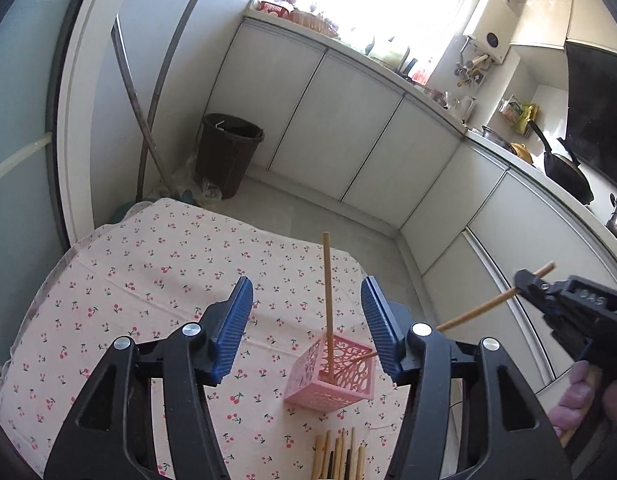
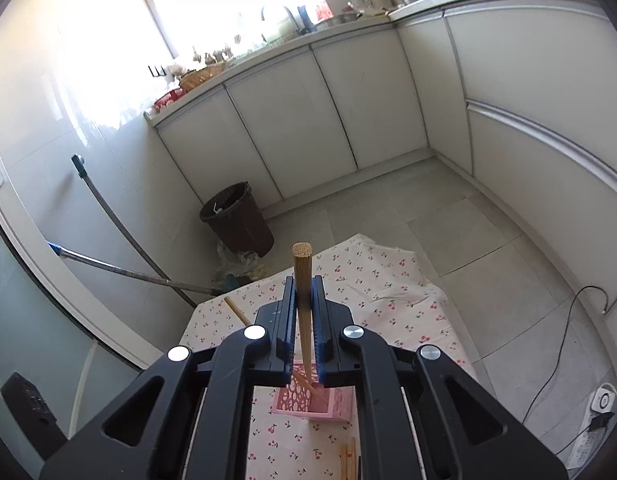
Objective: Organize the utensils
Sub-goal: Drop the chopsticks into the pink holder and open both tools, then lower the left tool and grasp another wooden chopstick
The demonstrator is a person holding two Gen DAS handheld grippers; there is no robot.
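A pink perforated holder stands on the cherry-print tablecloth. One wooden chopstick stands nearly upright in it. My left gripper hangs above and just short of the holder, open, with nothing between its blue pads. At the right, my right gripper is shut on a second chopstick, whose lower tip reaches into the holder. In the right wrist view that chopstick is pinched between the pads of the right gripper, above the holder. Several loose chopsticks lie nearer on the cloth.
The table's far edge drops to a tiled floor. A brown bin and mop handles stand by the wall beyond. White cabinets line the back and right. A cable and power strip lie on the floor at right.
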